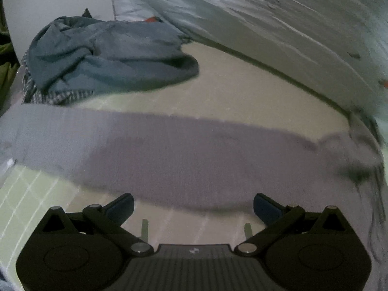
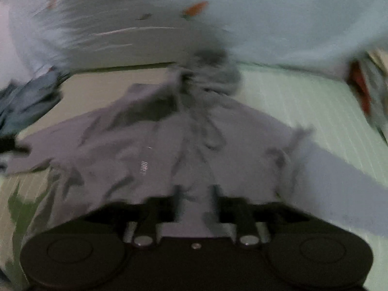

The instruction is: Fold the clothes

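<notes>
The pale lilac cotton garment [image 2: 169, 145] sits pinched in the right claw [image 2: 194, 194], low in frame. The left claw [image 1: 193, 206] gapes wide and empty, so it should grip the garment's near edge before lifting evenly.

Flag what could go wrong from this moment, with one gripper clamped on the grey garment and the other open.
1. The right gripper pinches a bunched wad of the grey garment; pulling from there may drag wrinkles into the fold instead of a clean edge.
2. The left gripper is open and holds nothing, so the cloth's far side is loose and may slide across the bed sheet.
3. The blue garment pile lies close by and could get caught.
</notes>
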`<move>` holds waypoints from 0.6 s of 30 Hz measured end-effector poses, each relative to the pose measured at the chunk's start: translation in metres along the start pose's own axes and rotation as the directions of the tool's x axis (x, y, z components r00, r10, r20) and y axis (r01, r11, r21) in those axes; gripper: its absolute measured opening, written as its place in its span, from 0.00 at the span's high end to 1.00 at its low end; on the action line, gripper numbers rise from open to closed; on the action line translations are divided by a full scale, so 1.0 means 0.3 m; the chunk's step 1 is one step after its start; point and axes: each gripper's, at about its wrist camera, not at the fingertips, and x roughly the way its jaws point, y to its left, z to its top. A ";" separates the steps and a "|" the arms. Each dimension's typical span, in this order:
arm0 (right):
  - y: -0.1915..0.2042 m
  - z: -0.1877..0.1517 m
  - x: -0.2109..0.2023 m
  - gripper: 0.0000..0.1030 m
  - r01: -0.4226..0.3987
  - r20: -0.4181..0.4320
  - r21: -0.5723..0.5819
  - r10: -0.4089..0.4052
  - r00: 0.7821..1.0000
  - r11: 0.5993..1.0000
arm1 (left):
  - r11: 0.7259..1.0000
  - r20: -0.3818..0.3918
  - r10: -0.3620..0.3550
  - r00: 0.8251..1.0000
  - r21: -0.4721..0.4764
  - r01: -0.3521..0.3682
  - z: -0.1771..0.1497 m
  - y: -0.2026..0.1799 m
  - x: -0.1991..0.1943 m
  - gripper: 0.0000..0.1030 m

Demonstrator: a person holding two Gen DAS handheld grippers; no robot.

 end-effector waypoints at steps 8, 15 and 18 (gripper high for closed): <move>-0.138 -0.112 0.118 0.60 0.140 -0.097 0.098 -0.131 0.987 0.985 | 0.990 -0.027 -0.048 0.998 0.131 0.051 -0.161 -0.002 -0.124 0.00; -0.131 -0.157 0.097 0.92 0.129 -0.050 0.073 -0.125 0.991 0.989 | 0.983 -0.036 -0.053 0.998 0.175 0.059 -0.222 0.013 -0.167 0.00; -0.178 -0.178 0.069 0.92 0.160 -0.043 0.145 -0.156 0.987 0.976 | 0.977 -0.031 -0.065 0.997 0.200 0.070 -0.235 0.010 -0.179 0.00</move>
